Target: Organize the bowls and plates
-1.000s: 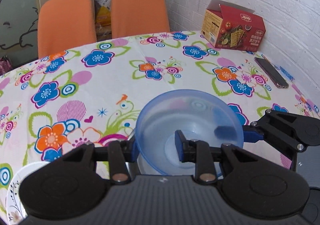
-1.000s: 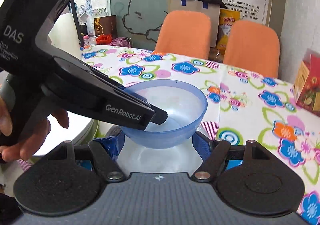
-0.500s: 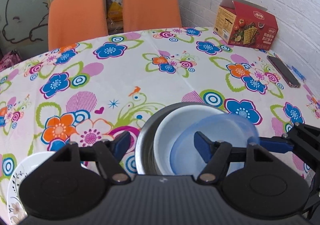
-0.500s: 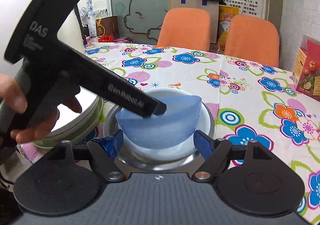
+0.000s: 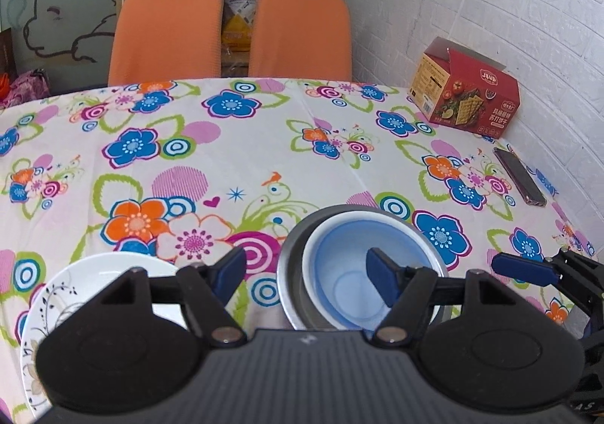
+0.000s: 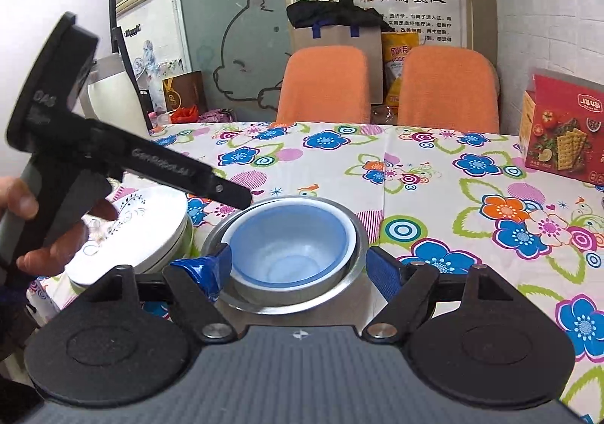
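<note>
A blue plastic bowl [image 5: 349, 273] [image 6: 288, 235] sits nested in a white bowl [image 5: 317, 258], which sits in a steel bowl [image 5: 288, 269] [image 6: 358, 258] on the flowered table. My left gripper [image 5: 307, 271] is open and empty, raised just above and left of the stack; it also shows in the right wrist view [image 6: 241, 197]. My right gripper [image 6: 298, 267] is open and empty, its fingers either side of the steel bowl's near rim. White patterned plates [image 5: 75, 284] [image 6: 143, 227] lie stacked left of the bowls.
A red cracker box [image 5: 466, 99] [image 6: 562, 133] and a phone [image 5: 521, 176] lie at the table's right by the brick wall. Two orange chairs [image 5: 166, 31] [image 6: 447, 84] stand behind the far edge. A white jug [image 6: 113, 95] stands far left.
The blue bowl, held by my left gripper, came down into the white bowl. My left gripper let go, opened and drew back up and left. My right gripper stayed open.
</note>
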Tool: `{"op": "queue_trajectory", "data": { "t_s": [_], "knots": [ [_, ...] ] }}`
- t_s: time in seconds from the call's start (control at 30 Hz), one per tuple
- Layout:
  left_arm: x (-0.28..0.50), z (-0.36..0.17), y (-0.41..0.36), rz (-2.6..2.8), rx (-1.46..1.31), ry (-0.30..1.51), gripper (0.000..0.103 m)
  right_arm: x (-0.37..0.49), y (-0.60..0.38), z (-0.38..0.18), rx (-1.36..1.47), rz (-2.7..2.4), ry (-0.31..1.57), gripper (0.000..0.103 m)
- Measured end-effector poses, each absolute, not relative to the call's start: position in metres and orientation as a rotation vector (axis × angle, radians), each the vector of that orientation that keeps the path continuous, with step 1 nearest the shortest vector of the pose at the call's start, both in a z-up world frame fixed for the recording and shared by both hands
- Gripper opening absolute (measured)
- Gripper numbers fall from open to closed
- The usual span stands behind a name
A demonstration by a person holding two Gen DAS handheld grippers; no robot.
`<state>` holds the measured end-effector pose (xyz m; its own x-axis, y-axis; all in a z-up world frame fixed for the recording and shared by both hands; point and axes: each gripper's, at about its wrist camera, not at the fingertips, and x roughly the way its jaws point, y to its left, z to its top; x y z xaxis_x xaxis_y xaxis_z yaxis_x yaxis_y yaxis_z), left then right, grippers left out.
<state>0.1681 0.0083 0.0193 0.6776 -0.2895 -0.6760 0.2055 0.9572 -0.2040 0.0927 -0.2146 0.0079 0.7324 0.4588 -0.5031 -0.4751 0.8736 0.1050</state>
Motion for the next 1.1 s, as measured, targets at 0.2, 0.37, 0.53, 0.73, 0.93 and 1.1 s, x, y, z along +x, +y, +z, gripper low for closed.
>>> {"op": "queue_trajectory", "data": {
  "t_s": [0.2, 0.37, 0.53, 0.73, 0.93, 1.1],
  "knots": [
    [0.157, 0.024, 0.025, -0.248, -0.22, 0.764, 0.072, 0.1, -0.214, 0.006, 0.011, 0.45, 0.546, 0.065],
    [0.151, 0.025, 0.035, -0.241, -0.291, 0.766, 0.072, 0.096, -0.215, 0.002, 0.04, 0.403, 0.532, 0.065],
    [0.143, 0.025, 0.046, -0.226, -0.383, 0.754, 0.072, 0.088, -0.22, -0.003, 0.099, 0.319, 0.509, 0.066],
    [0.152, 0.022, 0.044, -0.247, -0.392, 0.789, 0.072, 0.093, -0.23, -0.012, 0.194, 0.295, 0.542, 0.066],
    [0.175, 0.018, 0.029, -0.283, -0.337, 0.854, 0.072, 0.098, -0.234, -0.016, 0.268, 0.286, 0.568, 0.066],
    [0.204, 0.013, 0.012, -0.305, -0.208, 0.923, 0.072, 0.104, -0.234, -0.019, 0.272, 0.29, 0.589, 0.066]
  ]
}}
